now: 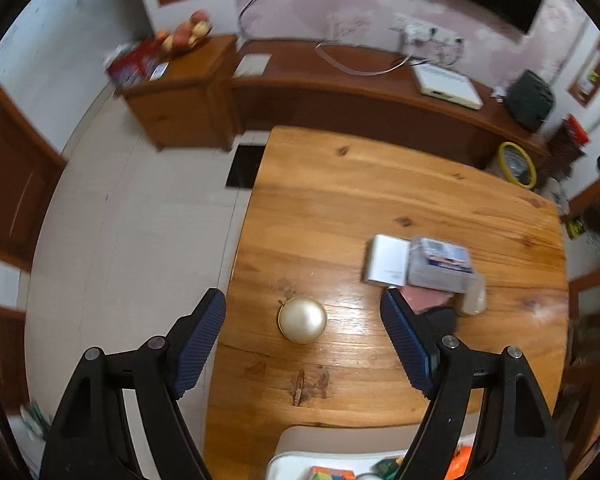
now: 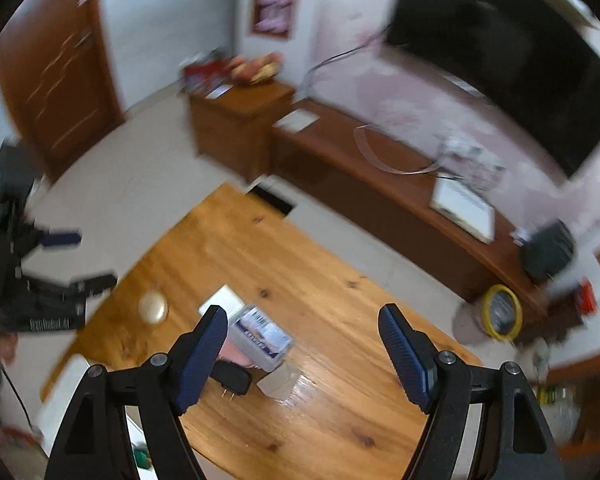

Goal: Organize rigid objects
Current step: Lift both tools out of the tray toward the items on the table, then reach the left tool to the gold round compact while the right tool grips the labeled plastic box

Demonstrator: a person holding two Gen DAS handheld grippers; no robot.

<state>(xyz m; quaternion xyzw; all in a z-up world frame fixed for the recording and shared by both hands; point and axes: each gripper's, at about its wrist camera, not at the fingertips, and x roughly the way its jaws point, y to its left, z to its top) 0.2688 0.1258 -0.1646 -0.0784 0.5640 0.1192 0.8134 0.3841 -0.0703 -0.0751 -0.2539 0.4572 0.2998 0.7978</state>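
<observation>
Both claws are released and carry nothing. My left claw (image 1: 302, 322) points steeply down at the counter (image 1: 380, 184) with the pearl-coloured round case (image 1: 302, 319) lying between its jaws in the view, pads apart from it. I judge I am lined up over it because it sits alone, well apart from the pile, and is the easy next pick.

My right claw (image 2: 300, 344) is spread wide over bare wood just beside the pile, nothing between the pads. The right view is motion-blurred, so fine detail is lost there.

The pile sits mid-counter, things touching or overlapping: a white booklet (image 1: 386, 259), a clear box with a blue label (image 1: 440, 266) resting partly on it, a pink flat item (image 1: 424, 295) under the box, a black plug adapter (image 2: 231, 376) with prongs toward the near edge, and a small clear container (image 2: 279, 381) against the box. The heap looks like the gathering spot, I judge, since everything but the round case is already bunched there.

At the near edge a white tray (image 1: 300, 460) holds colourful bits, mostly hidden; I can't count them.

Count: one round case, one booklet, one labelled box, one pink item, one adapter, one clear container, one tray, two claws.
</observation>
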